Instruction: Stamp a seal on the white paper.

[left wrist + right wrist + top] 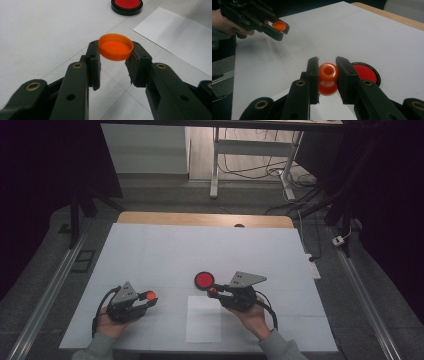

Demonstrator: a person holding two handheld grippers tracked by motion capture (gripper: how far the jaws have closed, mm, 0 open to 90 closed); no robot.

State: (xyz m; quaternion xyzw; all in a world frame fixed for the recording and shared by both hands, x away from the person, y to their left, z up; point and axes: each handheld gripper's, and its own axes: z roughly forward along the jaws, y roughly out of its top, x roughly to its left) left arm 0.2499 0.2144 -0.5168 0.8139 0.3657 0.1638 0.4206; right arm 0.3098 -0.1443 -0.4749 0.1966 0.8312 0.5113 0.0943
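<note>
A: Entry, left side. What does the left gripper (115,62) hold?

B: An orange cap (115,47), hollow side up, pinched between the two jaws at their tips. Jaws closed on it. In the high view the left gripper (148,299) sits over the near left part of the white table (150,250), cap (149,295) held clear of the surface.

A: Right side?

B: The right gripper (327,75) clamps a small orange stamp (328,78): rounded knob with a hole on top, wider base below. Jaws closed on its sides. It lies level between the pads, knob end away from the camera.

A: Position on the table?

B: Near the middle, just beside a round red ink pad (204,280) in a black rim. The stamp (212,290) is just short of the pad; contact cannot be told. A white sheet of paper (203,319) lies on the table close to the right hand (254,316).

A: Spacing between grippers?

B: Well apart; left cap seen far off in the right gripper view.
</note>
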